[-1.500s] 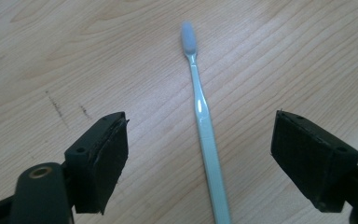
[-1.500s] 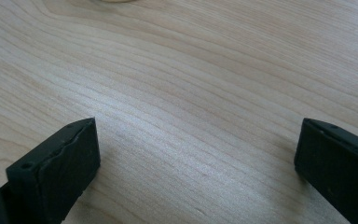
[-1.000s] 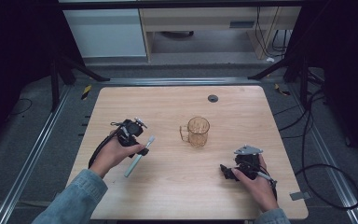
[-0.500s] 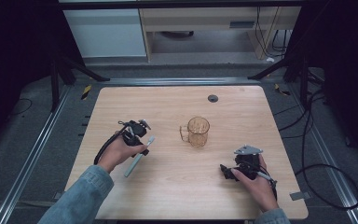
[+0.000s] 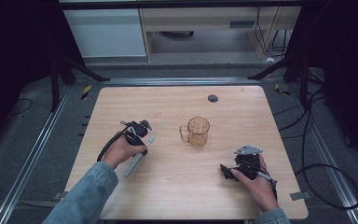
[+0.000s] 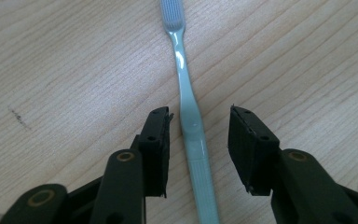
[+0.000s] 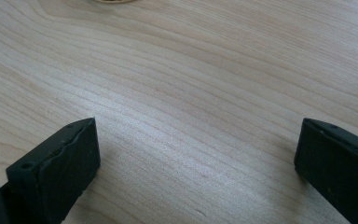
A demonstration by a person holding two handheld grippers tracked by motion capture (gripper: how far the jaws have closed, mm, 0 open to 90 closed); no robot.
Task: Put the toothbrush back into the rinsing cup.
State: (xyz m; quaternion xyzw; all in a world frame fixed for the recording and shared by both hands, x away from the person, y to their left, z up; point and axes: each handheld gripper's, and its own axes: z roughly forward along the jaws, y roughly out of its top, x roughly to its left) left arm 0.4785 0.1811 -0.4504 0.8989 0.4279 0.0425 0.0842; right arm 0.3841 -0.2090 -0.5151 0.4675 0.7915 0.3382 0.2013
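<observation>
Toothbrush lies flat on the worktop, its handle between the spread jaws of the left hand-held gripper, untouched. Right hand-held gripper gapes wide over bare wood; the high view adds a glass mug mid-worktop.

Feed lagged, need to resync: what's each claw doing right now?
Left claw: open, jaws either side of the toothbrush handle, not clamped.
Right claw: open wide, empty, over bare table.

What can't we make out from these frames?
- Toothbrush: left gripper view, handle end cut off by the bottom edge; high view, middle hidden under the left gripper.
- Cup: right gripper view, cut by the top edge; contents too small to tell in the high view.
- Right gripper: high view, jaws too small and dark to read.
</observation>
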